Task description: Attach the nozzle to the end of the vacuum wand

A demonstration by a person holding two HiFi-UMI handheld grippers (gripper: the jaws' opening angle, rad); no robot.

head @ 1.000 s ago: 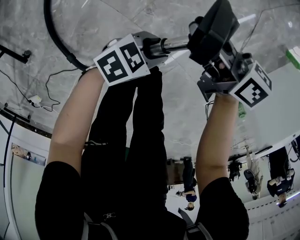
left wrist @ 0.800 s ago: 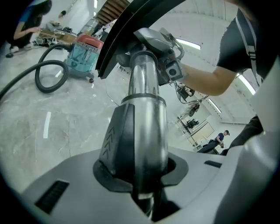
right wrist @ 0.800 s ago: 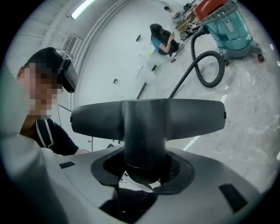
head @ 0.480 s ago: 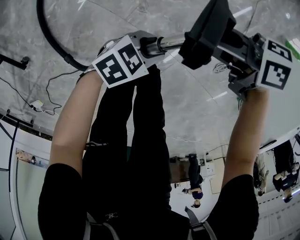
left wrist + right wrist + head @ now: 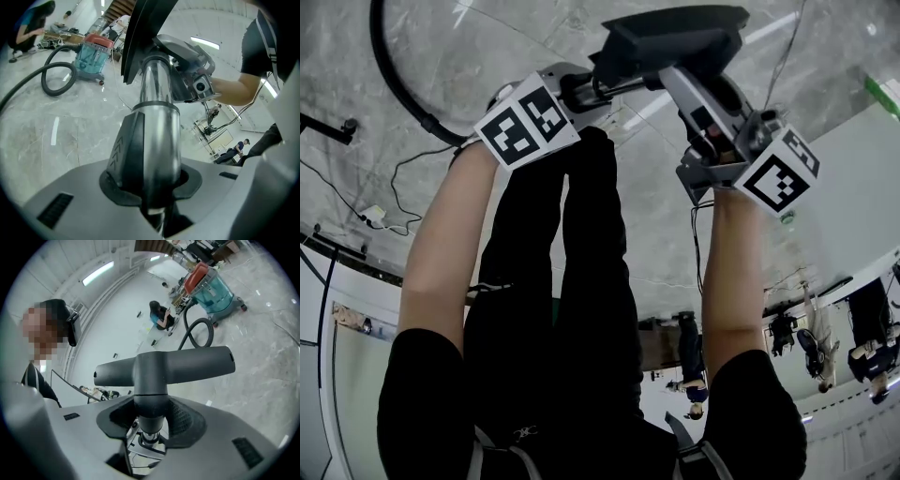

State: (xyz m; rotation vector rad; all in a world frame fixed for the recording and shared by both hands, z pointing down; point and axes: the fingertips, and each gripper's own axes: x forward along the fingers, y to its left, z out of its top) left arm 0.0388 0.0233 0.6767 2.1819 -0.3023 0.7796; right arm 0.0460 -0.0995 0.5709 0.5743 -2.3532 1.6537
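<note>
The left gripper [image 5: 154,197] is clenched on the metal wand [image 5: 157,117]. The wand's far end runs into the neck of the black T-shaped nozzle [image 5: 164,366], held in the air above the marble floor [image 5: 56,131]. The right gripper [image 5: 150,425] is opening its jaws, with the nozzle's neck between them and the pads off it.

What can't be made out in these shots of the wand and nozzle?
Joint of black T-shaped nozzle and silver metal wand: left gripper view, nozzle head covers it.
Nozzle's upper part: same view, cut off by top edge.
Far end of black hose: head view, cut by top edge.
</note>
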